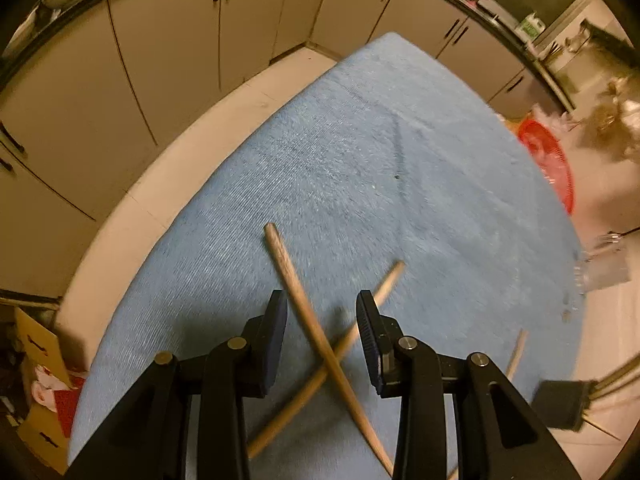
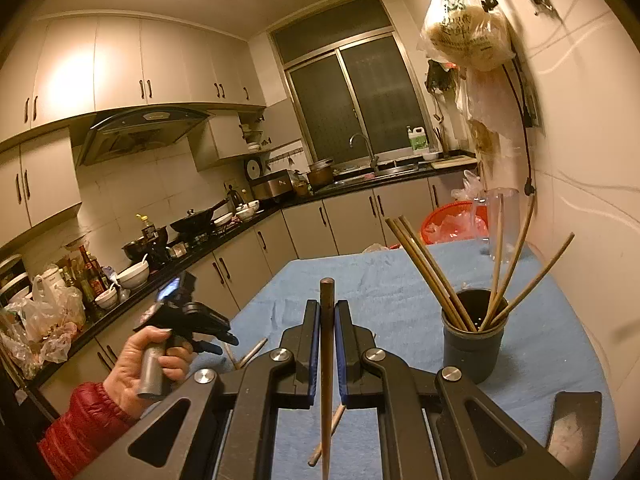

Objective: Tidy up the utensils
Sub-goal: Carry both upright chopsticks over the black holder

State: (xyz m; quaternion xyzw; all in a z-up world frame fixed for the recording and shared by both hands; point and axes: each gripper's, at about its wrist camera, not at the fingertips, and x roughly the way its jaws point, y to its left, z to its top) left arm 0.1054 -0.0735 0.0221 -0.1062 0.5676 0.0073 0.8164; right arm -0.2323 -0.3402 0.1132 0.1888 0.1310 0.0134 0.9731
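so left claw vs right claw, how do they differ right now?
Left claw is open, jaws apart over two crossed chopsticks lying on the blue cloth. Right claw is shut on a dark chopstick, raised near the utensil holder. Both have black frames and blue pads.

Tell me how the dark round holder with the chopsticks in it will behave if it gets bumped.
The dark cylindrical utensil holder looks tall for its base and stands on soft blue cloth, so it may tip rather than slide. The long wooden chopsticks lean outward well above its rim, probably raising its balance point. They sit loose, so they would likely rattle or shift.
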